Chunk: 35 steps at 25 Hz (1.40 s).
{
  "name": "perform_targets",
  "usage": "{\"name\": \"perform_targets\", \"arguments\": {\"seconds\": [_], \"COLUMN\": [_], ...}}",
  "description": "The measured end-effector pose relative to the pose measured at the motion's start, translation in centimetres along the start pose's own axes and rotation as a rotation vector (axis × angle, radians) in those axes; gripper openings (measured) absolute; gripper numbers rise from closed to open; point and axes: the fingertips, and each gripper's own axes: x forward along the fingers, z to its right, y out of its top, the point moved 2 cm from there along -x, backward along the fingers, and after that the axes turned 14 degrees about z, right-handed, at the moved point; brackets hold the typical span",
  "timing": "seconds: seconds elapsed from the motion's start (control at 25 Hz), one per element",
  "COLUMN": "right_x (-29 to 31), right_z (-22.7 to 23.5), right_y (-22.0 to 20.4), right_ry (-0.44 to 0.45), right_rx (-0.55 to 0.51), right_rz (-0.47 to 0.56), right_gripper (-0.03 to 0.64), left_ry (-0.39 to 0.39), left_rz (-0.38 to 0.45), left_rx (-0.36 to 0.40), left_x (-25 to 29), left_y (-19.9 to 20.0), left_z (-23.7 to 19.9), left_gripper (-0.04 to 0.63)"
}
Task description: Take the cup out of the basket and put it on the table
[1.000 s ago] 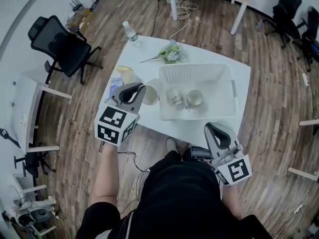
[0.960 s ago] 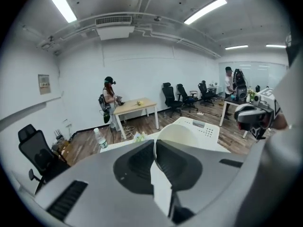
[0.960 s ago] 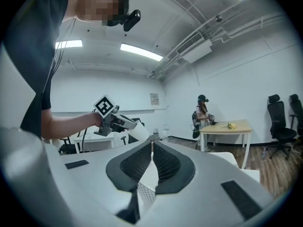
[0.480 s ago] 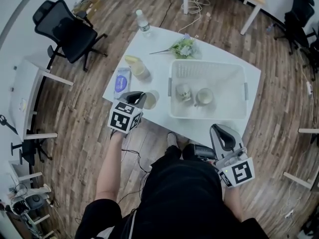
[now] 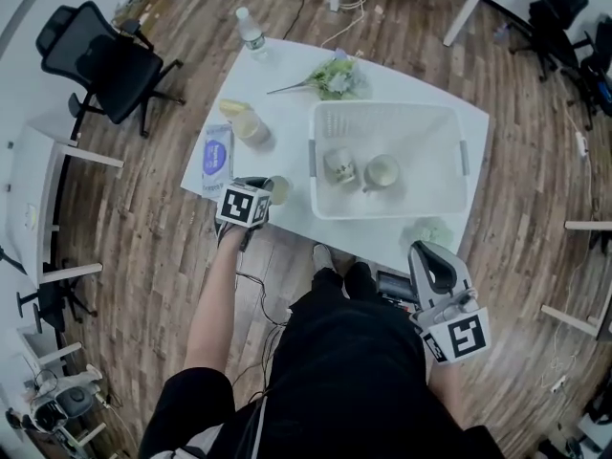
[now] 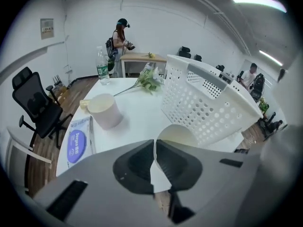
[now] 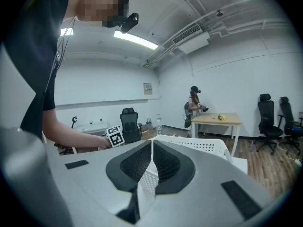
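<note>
Cup, pale and thin-walled, is outside the basket, at the near left corner of the table, near the basket's left wall. The left gripper pinches the cup's wall at the rim, its jaws almost pressed together on it. Whether the cup's bottom touches the table, I cannot tell. Inside the basket stand a small cup and a wider cup, side by side. Along the table's left edge are a wipes pack and a beige tumbler. Flowers and a bottle are at the far edge. The right gripper is off the table, near the person's body, its jaws pressed together with nothing between them.
</note>
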Motion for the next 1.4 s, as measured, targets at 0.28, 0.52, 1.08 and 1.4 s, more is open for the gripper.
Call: {"name": "perform_targets", "arguments": {"seconds": [0.28,0.52,1.08,1.4], "right_x": [-0.7,-1.1,-0.9,-0.8], "right_z": [0.0,0.0,0.3,0.5], "right_y": [-0.4,-0.5,-0.5,0.0], "right_ry": [-0.035,-0.054,-0.047,-0.041], "right_rx": [0.009,0.033,0.038,0.033], "right_rz": [-0.022,-0.023,-0.015,0.013], "right_gripper": [0.026,0.027,0.026,0.026], "left_ry": [0.0,-0.021,-0.03,0.012], "left_rz": [-0.082,-0.112,-0.101,0.086], "left_rx": [-0.027,-0.074,-0.095,-0.107], "left_x": [2.4,3.2,3.2,-0.8], "left_y": [-2.1,-3.3,-3.2,1.6], "left_z": [-0.2,-0.4,-0.8,-1.3], "left_gripper": [0.021,0.023,0.167,0.159]}}
